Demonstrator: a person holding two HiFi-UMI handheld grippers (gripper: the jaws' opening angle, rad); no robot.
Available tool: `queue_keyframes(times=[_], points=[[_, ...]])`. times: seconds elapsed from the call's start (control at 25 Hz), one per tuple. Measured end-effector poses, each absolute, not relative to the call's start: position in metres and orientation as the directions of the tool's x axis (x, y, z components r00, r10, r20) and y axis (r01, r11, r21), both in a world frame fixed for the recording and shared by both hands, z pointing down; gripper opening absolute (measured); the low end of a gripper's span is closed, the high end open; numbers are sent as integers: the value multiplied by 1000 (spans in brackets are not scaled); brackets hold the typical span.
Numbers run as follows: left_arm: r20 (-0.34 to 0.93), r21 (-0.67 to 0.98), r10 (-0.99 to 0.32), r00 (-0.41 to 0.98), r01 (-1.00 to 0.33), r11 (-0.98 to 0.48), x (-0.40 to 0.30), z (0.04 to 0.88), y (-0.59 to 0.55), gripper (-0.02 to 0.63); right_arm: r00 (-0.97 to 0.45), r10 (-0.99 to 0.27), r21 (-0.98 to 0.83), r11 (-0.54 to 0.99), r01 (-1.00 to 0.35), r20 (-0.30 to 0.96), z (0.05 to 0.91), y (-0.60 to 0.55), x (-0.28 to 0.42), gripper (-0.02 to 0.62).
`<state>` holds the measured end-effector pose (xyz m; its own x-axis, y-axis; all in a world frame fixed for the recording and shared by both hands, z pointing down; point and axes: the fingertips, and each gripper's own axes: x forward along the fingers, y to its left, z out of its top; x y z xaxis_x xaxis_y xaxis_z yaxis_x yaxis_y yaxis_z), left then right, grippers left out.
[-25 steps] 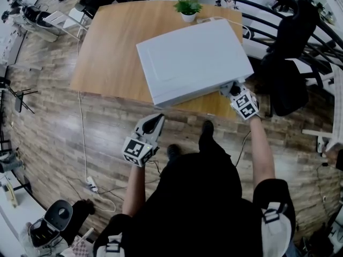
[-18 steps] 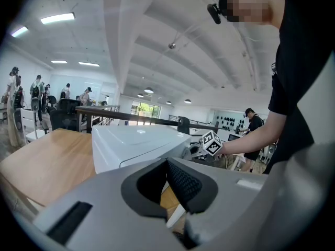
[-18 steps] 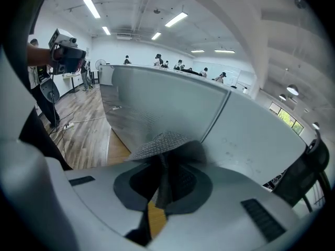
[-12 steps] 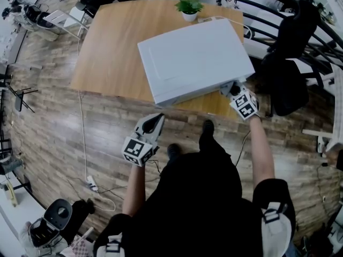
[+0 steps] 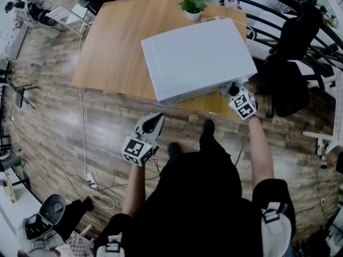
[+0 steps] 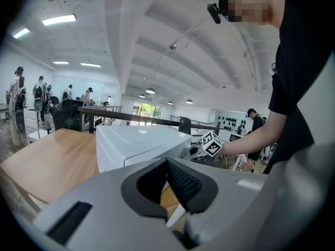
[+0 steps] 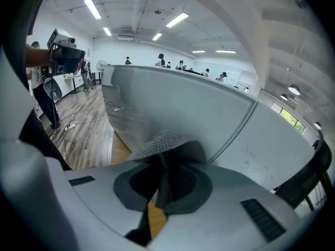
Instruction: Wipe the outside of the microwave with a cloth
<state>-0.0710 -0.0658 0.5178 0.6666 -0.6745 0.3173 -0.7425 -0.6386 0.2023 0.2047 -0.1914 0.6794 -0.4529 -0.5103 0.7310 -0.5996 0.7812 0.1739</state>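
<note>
**A:** Where is the microwave?

**B:** The microwave (image 5: pixel 198 55) stands on the wooden desk (image 5: pixel 115 47), on its near right part, turned a little to the edge. A small potted plant (image 5: pixel 193 5) is just behind it, at the far edge.

**A:** And the cloth?

**B:** The grey cloth (image 7: pixel 166 141) is pinched in the right tool (image 5: pixel 229 88); both jaws press on it. This tool is at the near right corner of the microwave. In the right gripper view the cloth seems to lie against the white wall there.

**A:** And the other one?

**B:** The left tool (image 5: pixel 155 120) is over the wooden floor (image 5: pixel 64 138) in front of the desk, well apart from the microwave. Its jaws are pressed together, with nothing between them.
</note>
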Motion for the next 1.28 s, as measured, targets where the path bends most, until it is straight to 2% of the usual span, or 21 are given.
queue_keyframes(times=[1.28], points=[[322, 190, -715, 620, -782, -593, -107, 515, -39, 2, -543, -450, 110, 831, -545, 709, 686, -167, 116, 17]])
